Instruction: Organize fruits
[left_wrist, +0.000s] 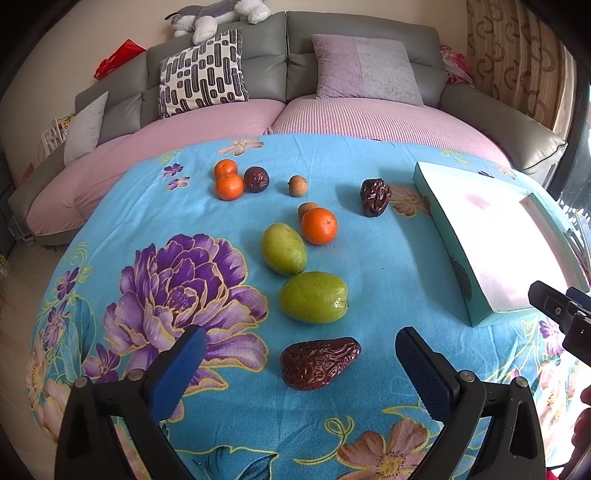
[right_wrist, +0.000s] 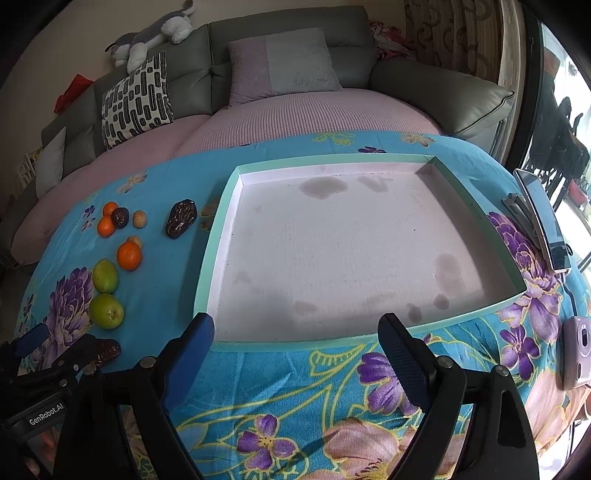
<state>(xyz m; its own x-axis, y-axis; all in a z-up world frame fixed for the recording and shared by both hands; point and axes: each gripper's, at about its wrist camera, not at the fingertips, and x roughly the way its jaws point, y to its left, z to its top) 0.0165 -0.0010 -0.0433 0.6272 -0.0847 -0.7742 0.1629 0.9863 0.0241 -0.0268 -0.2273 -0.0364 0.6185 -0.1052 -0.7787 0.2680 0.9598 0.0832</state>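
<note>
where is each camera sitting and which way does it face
Left wrist: on the left tongs, open, facing the fruit, nearest a wrinkled date; right tongs at the right edge.
Right wrist: on the right tongs, open, facing the empty box; left tongs lower left.
Shared: fruit, box, blue floral cloth, sofa.

Left gripper (left_wrist: 300, 345) jaws wide apart, nothing between them; a wrinkled date (left_wrist: 320, 363) lies just ahead, then two green fruits (left_wrist: 313, 297) in a row, so a straight path forward is blocked while the cloth (left_wrist: 388, 258) to their right is bare up to the box wall (left_wrist: 448, 236). Right gripper (right_wrist: 296, 329), also spread, faces the box (right_wrist: 221, 229); its near rim stands in the way, its floor is unoccupied. A phone (right_wrist: 543, 218) crowds the box's right side.
</note>
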